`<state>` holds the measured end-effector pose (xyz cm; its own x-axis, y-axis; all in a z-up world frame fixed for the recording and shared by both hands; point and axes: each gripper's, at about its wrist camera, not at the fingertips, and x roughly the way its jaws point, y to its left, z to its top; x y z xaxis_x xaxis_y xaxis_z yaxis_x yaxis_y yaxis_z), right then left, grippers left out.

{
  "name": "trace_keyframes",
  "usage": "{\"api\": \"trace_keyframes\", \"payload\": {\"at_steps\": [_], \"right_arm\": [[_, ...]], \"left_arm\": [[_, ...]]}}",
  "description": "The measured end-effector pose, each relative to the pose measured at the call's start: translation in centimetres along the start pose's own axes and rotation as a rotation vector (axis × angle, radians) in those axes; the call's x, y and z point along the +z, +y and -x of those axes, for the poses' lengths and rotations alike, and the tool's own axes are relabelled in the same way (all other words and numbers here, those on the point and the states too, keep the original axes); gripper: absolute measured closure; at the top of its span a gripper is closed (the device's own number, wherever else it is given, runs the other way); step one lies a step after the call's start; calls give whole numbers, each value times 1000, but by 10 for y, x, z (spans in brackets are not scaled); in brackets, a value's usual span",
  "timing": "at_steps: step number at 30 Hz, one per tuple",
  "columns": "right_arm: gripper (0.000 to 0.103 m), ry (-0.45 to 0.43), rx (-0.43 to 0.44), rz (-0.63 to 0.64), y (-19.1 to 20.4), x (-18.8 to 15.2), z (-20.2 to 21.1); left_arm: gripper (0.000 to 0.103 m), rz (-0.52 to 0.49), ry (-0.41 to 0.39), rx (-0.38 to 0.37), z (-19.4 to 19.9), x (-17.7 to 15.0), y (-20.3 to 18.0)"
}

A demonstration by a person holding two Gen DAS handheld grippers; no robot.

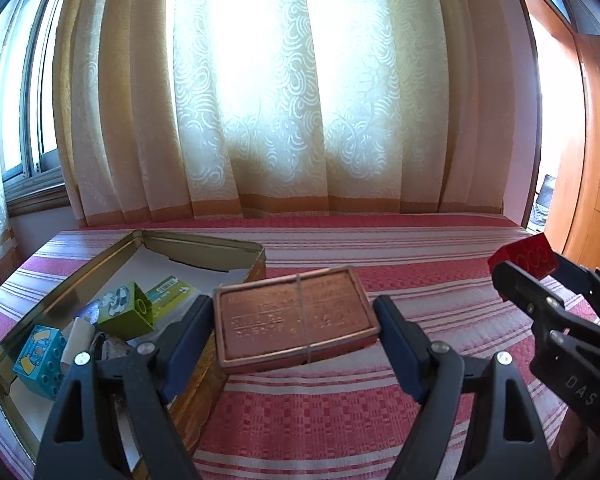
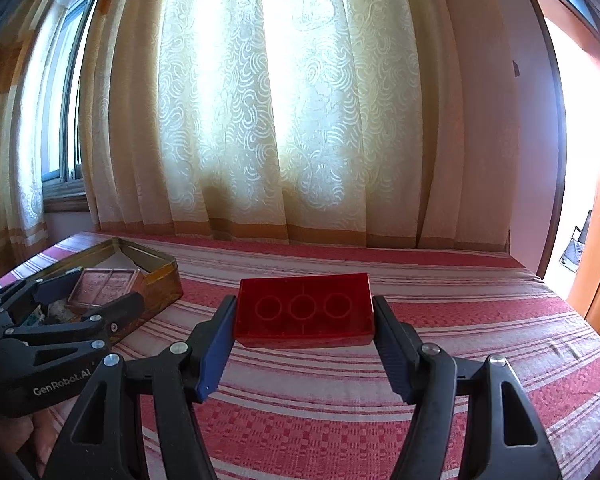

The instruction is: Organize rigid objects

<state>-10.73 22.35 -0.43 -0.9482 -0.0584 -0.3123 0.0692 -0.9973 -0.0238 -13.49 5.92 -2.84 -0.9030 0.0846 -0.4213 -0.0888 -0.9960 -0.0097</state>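
Blocks [image 1: 126, 310] inside tin [image 1: 80, 276] show from left wrist only.

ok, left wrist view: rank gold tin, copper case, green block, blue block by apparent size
1. gold tin
2. copper case, held in the left gripper, nearer the camera, so inflated
3-4. green block and blue block: look alike, unranked

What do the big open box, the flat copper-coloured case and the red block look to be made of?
Open box: likely sheet metal, with shiny gold inner walls and thin rolled rim. Copper-coloured case: probably embossed metal, with a dull sheen and raised lettering. Red block: probably glossy, slightly translucent plastic with moulded rings.
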Motion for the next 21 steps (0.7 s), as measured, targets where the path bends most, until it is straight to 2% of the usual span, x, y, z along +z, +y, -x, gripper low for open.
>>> {"api": "trace_keyframes", "payload": {"at_steps": [21], "right_arm": [[36, -26, 15, -6, 4, -3, 7]], "left_arm": [[22, -9, -21, 6, 13, -2, 3]]}}
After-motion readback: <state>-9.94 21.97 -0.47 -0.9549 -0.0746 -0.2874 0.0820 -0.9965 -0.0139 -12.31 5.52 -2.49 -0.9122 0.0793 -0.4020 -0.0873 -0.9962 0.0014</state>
